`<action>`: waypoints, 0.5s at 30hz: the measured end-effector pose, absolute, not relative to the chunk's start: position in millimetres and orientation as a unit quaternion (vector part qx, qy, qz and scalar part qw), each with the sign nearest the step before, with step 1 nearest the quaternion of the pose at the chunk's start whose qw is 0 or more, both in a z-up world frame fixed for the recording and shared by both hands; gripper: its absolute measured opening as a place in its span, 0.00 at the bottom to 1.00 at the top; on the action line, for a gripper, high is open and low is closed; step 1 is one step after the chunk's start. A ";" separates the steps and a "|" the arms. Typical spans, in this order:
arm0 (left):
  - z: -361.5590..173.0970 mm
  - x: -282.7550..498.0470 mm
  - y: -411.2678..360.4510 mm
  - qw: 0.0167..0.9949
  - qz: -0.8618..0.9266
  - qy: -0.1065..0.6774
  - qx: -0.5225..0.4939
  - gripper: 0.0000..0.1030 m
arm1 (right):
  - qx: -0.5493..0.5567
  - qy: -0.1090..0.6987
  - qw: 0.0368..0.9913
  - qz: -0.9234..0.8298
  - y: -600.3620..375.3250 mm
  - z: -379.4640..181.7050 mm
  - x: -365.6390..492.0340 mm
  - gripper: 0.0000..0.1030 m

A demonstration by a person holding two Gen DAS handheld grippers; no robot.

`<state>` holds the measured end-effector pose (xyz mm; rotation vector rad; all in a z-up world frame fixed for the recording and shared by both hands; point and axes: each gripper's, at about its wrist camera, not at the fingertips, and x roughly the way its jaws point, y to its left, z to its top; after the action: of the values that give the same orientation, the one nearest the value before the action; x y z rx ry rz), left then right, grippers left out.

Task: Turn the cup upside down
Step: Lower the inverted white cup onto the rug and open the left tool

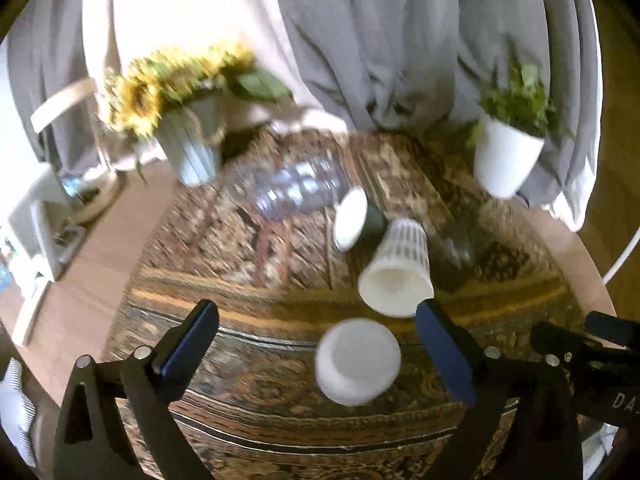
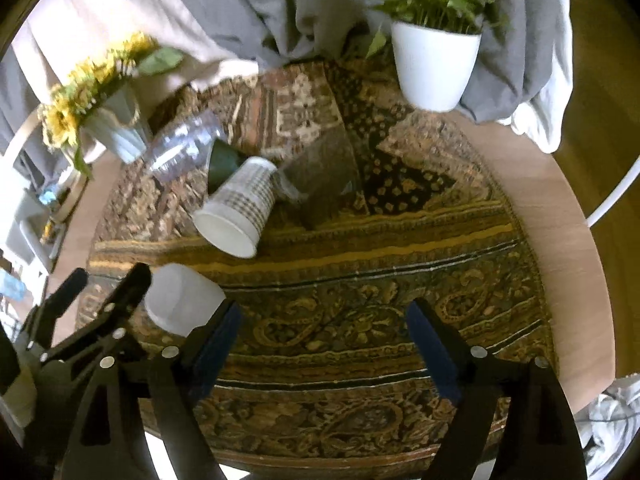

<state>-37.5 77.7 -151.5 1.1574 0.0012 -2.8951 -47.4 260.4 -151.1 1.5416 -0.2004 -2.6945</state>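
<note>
Round wooden table (image 2: 560, 208) under a brown and gold paisley patterned cloth (image 2: 360, 320), sunflower bouquet in a pale ribbed vase (image 1: 192, 148) far left, leafy green plant in a white pot (image 2: 434, 64) far right, grey draped curtain (image 1: 380, 40) behind, clear plastic bottle (image 2: 184, 148) lying on its side.

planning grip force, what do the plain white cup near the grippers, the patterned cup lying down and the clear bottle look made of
Plain white cup: probably frosted plastic or foam; matte, slightly translucent wall, blur leaves it open.
Patterned white cup: looks like paper; printed grid on the outside, matte white inside, rolled rim.
Clear bottle: thin transparent plastic; ribbed wall with glossy highlights, cloth showing through.
</note>
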 end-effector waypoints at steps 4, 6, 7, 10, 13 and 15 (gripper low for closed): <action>-124.8 -28.6 64.6 0.023 -0.940 -0.003 0.341 1.00 | 0.458 -0.072 0.013 -0.886 256.1 -125.5 -37.8 0.87; -110.6 -24.8 58.0 0.026 -0.944 -0.003 0.329 1.00 | 0.440 -0.077 0.015 -0.895 253.3 -113.0 -33.2 0.87; -105.4 -23.1 55.4 0.028 -0.946 -0.003 0.324 1.00 | 0.426 -0.079 0.017 -0.901 251.6 -104.4 -29.9 0.87; -89.6 -17.3 47.1 0.033 -0.950 -0.002 0.311 1.00 | 0.389 -0.078 0.019 -0.918 244.7 -83.7 -21.0 0.88; -75.7 -10.5 36.6 0.037 -0.954 0.005 0.298 1.00 | 0.354 -0.078 0.021 -0.932 236.9 -65.4 -12.2 0.91; -67.3 -6.7 29.6 0.042 -0.957 0.008 0.288 1.00 | 0.334 -0.076 0.022 -0.939 231.6 -54.9 -5.9 0.91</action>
<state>-6.7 29.6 -67.3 0.8823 0.0231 -2.9282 -5.9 231.6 -54.9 1.0356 -0.2356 -2.9101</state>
